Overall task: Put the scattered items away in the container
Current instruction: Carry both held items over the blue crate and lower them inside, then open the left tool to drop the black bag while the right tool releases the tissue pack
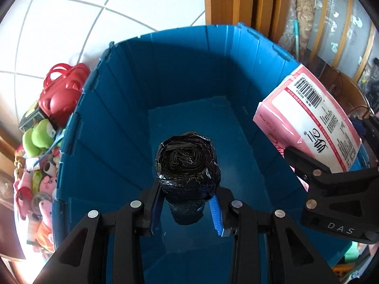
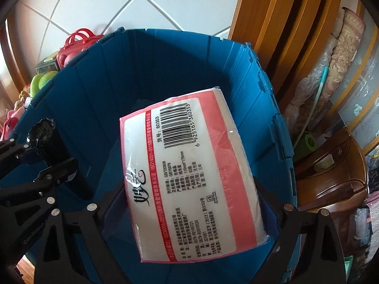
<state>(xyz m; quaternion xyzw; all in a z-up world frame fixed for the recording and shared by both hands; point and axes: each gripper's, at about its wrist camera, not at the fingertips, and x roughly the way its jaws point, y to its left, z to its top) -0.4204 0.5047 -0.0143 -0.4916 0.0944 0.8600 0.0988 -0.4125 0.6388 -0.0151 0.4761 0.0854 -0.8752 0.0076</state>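
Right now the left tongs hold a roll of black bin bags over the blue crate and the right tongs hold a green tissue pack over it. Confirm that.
Not quite: the tissue pack in the right tongs is pink and white, not green, as the right wrist view shows. The rest holds: the left tongs grip the roll of black bin bags over the blue crate.

Blue plastic container (image 1: 123, 123) w/ ribbed walls, open top, floor bare – seen from above. Black roll of bin bags (image 1: 187, 165), crinkled glossy wrap, stands end-up over the container's near middle, clamped at its lower sides. Pink-and-white tissue pack (image 2: 189, 177) – barcode and printed label facing up – tilted over the container's right side, far end higher, also clamped. Neither item touches the container floor.
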